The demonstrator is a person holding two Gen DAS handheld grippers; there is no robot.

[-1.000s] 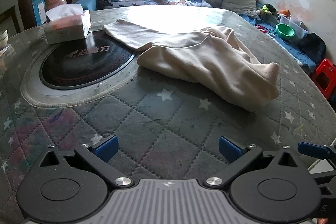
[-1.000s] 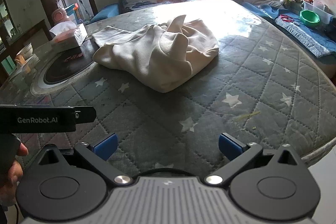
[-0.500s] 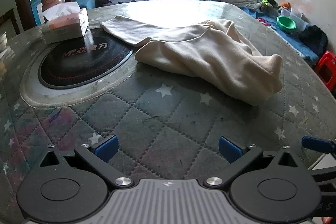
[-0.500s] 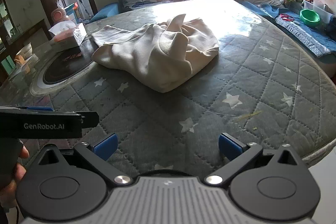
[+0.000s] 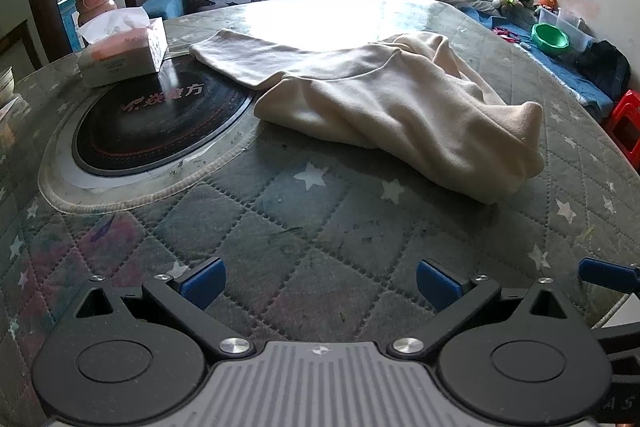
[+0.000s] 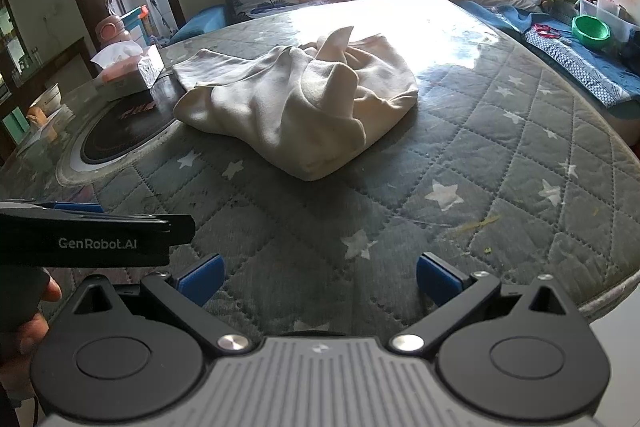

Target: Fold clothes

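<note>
Looks like step one, nothing grabbed yet: left gripper [image 5: 319,281] and right gripper [image 6: 319,279] both wide open, empty. Cream sweater [image 6: 296,107] lies crumpled mid-table, far off. Next, probably reach in and spread it.

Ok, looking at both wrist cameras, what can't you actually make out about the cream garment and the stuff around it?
- Cream fleece garment: bunched in both views, so folds hide its type and sleeves.
- Far table edge: window glare washes it out.
- Round black hotplate lettering: blurred, unreadable.
- White tissue box: partly behind the garment in the right view.
- Pale bowl: cut by the left view's edge.
</note>
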